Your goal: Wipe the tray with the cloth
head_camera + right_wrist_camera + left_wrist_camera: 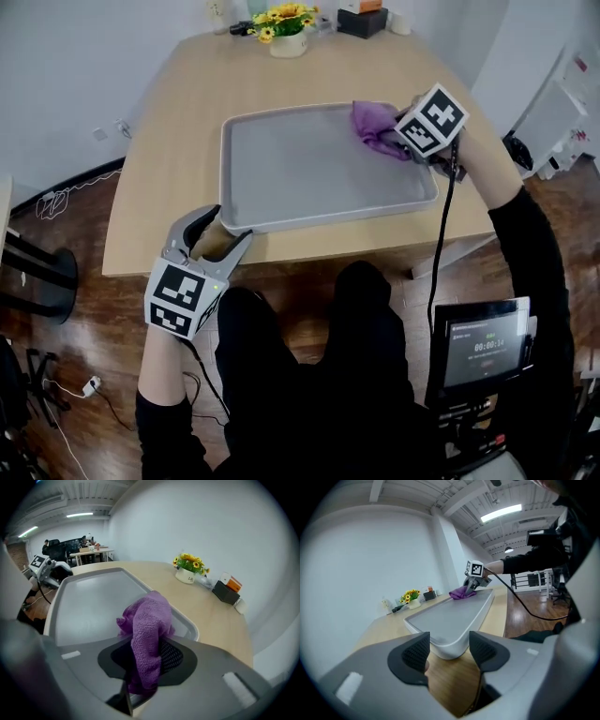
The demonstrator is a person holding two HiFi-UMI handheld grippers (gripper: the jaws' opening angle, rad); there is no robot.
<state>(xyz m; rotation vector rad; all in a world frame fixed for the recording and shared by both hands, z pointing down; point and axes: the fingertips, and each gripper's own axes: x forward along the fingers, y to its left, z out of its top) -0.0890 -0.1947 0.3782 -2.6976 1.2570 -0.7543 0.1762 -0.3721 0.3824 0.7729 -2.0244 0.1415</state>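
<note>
Found grey tray (309, 173) lying flat on wooden table (178, 112), one long side along the near table edge. Located purple cloth (373, 125) bunched at far right corner of tray, down on the tray surface just inside the rim.

Checked right gripper (397, 141): closed on cloth. Confirmed in right gripper view (147, 660): cloth (147, 620) pinched between both pads, with a thick fold spilling forward over the jaws toward tray (89, 606). Noted black cable (441, 244) running from this gripper down toward the person.

Checked left gripper (225, 230): set at near left corner of tray, well apart from cloth. Confirmed in left gripper view (449, 651): jaws wide, rounded corner of tray (450, 634) seated between them, pads against it on both sides. Recorded as clamped on the tray corner. Saw bare table wood below the corner, between the jaws. Saw cloth (461, 592) and right gripper (471, 584) at the opposite end of tray in the same view.

Logged at far table edge: pot of yellow flowers (286, 23), black box (363, 21) beside it to the right. Noted lit screen (486, 349) at the person's right side, text too small to read.
</note>
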